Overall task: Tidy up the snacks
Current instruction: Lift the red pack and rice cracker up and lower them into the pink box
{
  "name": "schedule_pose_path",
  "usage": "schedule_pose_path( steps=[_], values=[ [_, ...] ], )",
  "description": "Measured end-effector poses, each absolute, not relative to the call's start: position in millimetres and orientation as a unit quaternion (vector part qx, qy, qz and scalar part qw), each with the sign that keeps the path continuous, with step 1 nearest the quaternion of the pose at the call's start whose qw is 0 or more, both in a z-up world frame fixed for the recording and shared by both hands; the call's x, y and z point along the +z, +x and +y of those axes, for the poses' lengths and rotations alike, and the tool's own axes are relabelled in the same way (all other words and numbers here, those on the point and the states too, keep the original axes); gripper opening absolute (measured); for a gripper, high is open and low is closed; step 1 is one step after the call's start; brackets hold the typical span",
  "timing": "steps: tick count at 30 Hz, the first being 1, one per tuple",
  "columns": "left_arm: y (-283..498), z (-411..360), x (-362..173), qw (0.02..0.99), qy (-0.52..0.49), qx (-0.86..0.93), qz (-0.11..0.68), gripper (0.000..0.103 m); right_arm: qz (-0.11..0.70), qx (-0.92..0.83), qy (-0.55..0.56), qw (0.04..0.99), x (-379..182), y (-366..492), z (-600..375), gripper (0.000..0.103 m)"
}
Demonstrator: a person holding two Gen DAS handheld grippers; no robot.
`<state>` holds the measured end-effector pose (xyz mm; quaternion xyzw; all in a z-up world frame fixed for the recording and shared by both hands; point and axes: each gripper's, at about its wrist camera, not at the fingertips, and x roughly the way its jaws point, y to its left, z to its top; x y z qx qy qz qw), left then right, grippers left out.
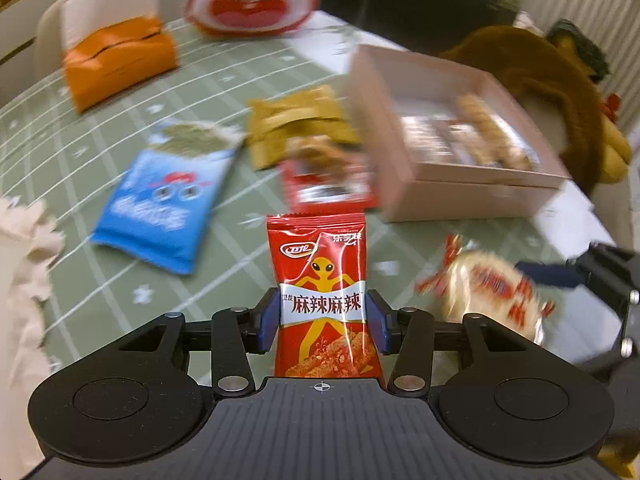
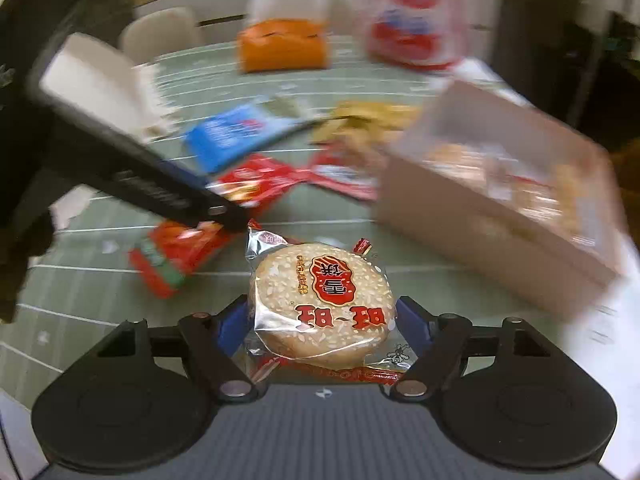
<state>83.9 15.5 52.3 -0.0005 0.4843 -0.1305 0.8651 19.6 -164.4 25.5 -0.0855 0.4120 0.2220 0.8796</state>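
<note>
Two tools loaded | left tool (image 1: 322, 320) clamps red snack packet (image 1: 320, 300) upright | right tool (image 2: 322, 326) clamps rice cracker (image 2: 322, 304)

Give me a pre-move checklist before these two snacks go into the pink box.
1. Left gripper holds the red spicy snack packet between both pads: ok.
2. Right gripper holds the rice cracker in its clear wrapper: ok.
3. Pink box open at the top: ok.
4. Free room inside the box: cannot tell, its contents are blurred.
5. Grippers apart from each other: ok, though the left one crosses the right wrist view close by.
6. Loose blue packet clear of the path to the box: ok, it lies to the left.
</note>
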Motion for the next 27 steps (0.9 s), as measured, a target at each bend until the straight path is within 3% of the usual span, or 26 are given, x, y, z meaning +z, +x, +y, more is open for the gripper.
schedule_pose_path(
  steps=[4, 10, 15, 20, 27],
  values=[
    [78.2, -15.0, 87.4, 0.874, -0.004, -0.177, 0.453, 0.051, 0.389, 0.162, -0.063, 0.905, 59.0, 16.6, -213.6, 0.077],
    [93.0, -51.8, 197.7, 0.917, -0.002, -0.219, 0.333, 0.051, 0.285, 0.099, -0.038, 0.953, 178.4, 31.5, -259.9, 0.077],
    [117.0, -86.2, 248.6, 0.926, 0.045, -0.223, 0.300, 0.051, 0.250, 0.088, -0.022, 0.964, 256.5, 67.5, -270.7, 0.077],
    [146.4, -97.8, 227.2, 0.914, 0.023, -0.239, 0.328, 0.052, 0.260, 0.074, -0.008, 0.963, 263.0, 107.4, -268.6, 0.077],
    [228.0, -91.2, 134.9, 0.860, -0.068, -0.261, 0.434, 0.054, 0.365, 0.064, 0.032, 0.928, 183.5, 164.2, -265.8, 0.077]
  ],
)
